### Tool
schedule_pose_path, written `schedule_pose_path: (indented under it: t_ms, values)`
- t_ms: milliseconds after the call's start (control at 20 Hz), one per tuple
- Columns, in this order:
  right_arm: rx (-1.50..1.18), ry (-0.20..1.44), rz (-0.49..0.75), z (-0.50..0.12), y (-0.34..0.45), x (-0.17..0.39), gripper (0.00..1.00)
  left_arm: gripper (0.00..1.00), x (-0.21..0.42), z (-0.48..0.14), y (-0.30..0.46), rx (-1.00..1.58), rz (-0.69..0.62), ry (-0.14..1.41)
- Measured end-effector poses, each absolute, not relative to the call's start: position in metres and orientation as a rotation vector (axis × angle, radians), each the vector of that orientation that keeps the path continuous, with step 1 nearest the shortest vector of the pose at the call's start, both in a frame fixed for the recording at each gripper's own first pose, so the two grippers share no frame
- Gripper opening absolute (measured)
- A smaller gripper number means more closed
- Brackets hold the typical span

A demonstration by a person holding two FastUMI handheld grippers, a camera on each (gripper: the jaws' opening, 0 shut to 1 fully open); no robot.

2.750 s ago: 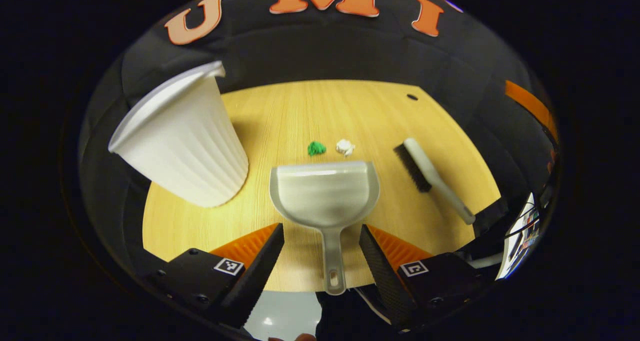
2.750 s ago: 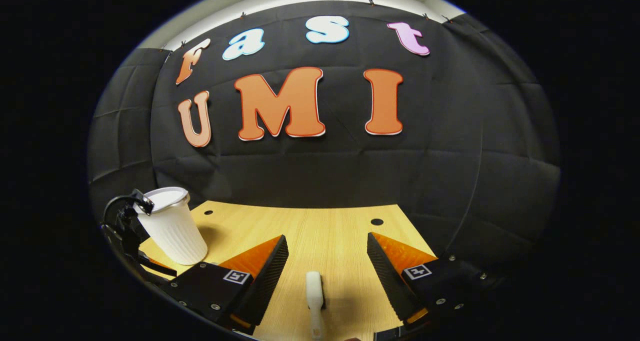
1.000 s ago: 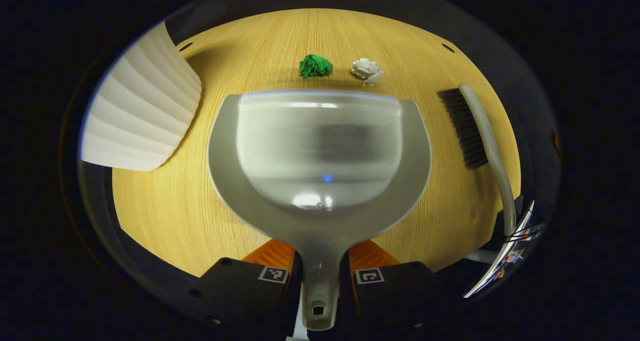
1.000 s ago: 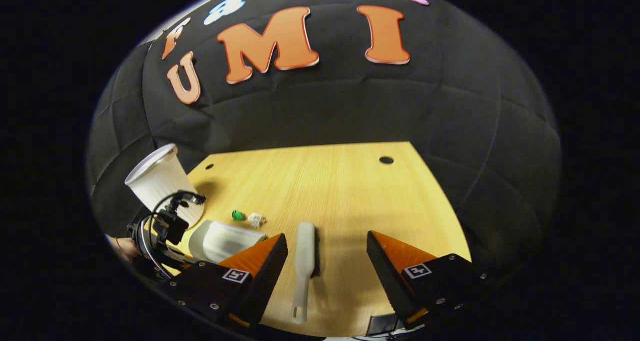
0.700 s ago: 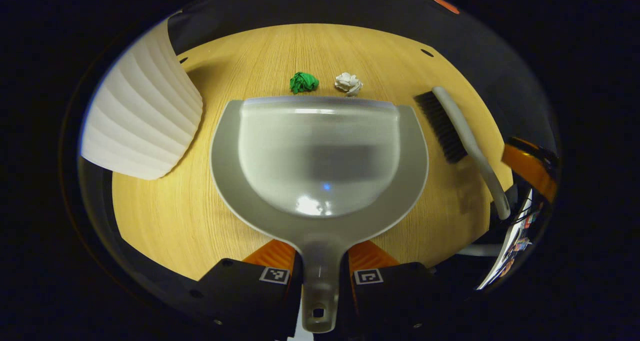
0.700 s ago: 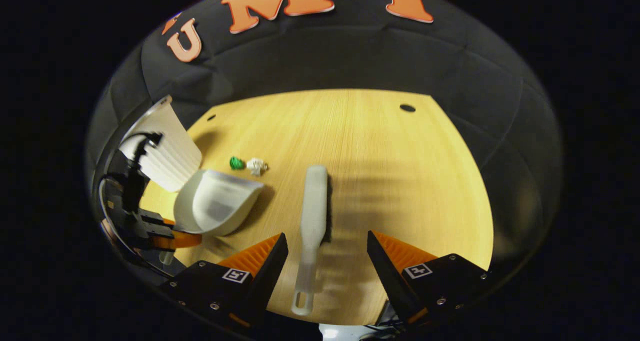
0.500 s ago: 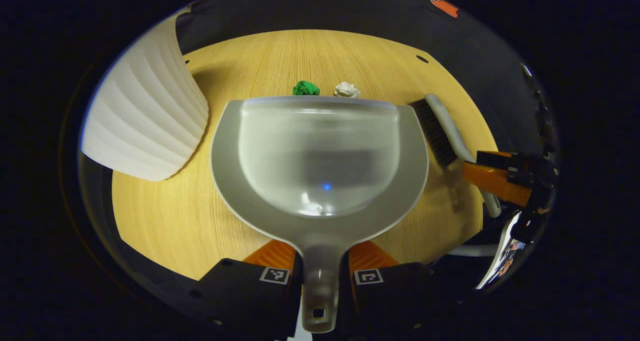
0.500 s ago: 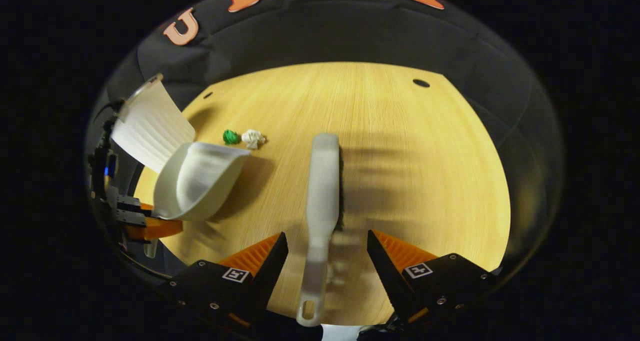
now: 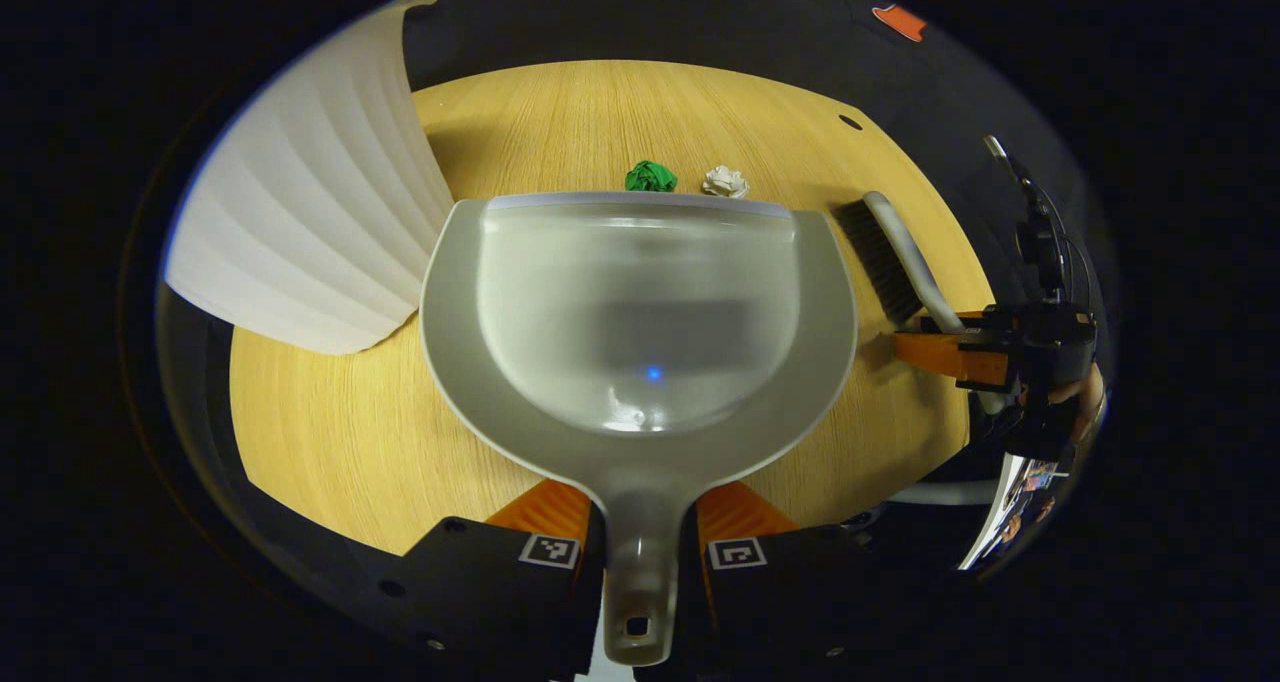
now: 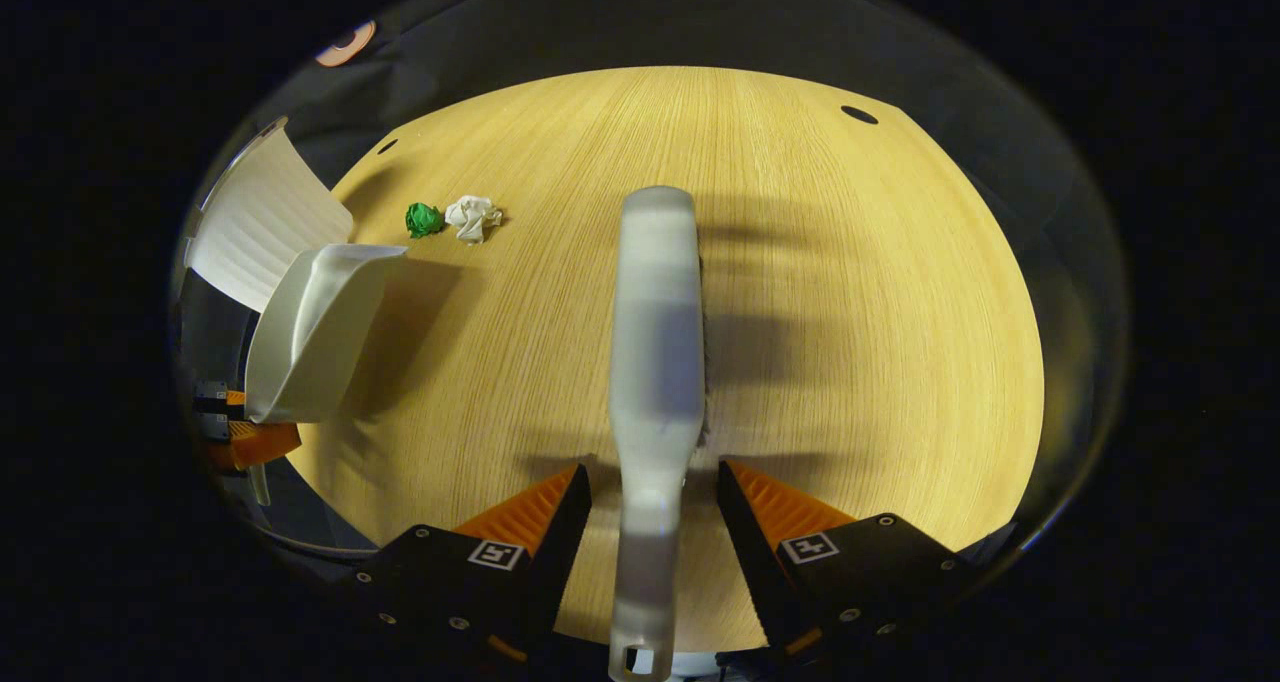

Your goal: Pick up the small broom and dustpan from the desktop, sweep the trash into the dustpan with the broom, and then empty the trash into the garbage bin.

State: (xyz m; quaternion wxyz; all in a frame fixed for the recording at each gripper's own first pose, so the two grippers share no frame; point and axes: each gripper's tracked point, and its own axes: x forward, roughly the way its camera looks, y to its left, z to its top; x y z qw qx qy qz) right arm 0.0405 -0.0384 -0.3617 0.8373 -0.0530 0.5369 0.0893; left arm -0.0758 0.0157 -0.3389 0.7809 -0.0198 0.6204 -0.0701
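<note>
left gripper (image 9: 640,522): we see both fingers clamped on the dustpan (image 9: 640,302) handle at bottom centre of the left gripper view.
dustpan: pan fills frame centre, mouth facing away; in the right gripper view it sits at left (image 10: 315,327), tilted.
right gripper (image 10: 655,507): fingers straddle the broom (image 10: 655,362) handle at bottom centre, a narrow gap showing on each side; we can't tell if they touch it.
broom: lies on the wooden desktop (image 10: 850,312), head toward frame top, bristles on its right side; in the left gripper view at right (image 9: 895,262).
trash: 2 wads, green paper ball (image 9: 650,176) and white paper ball (image 9: 725,181), side by side just past the dustpan lip.
garbage bin (image 9: 310,232): white, ribbed, upper left, beside the dustpan.
</note>
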Motion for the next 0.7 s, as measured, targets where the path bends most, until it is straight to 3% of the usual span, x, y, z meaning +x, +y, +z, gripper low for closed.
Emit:
schedule_pose_path:
  t_ms: [50,100,250,700]
  values:
    - [-0.118,1.137,0.172,-0.362,-0.042,0.042,0.63,0.33,-0.075,-0.338,0.018,-0.042,-0.151,1.338]
    - [-0.116,1.144,0.163,-0.363,-0.044,0.042,0.65,0.33,-0.075,-0.338,0.019,-0.032,-0.155,1.334]
    - [-0.155,1.159,0.165,-0.366,-0.046,0.041,0.28,0.33,-0.073,-0.336,0.022,-0.017,-0.174,1.323]
    - [-0.259,1.044,0.255,-0.317,-0.028,0.078,0.19,0.33,-0.074,-0.338,0.045,0.069,-0.266,1.297]
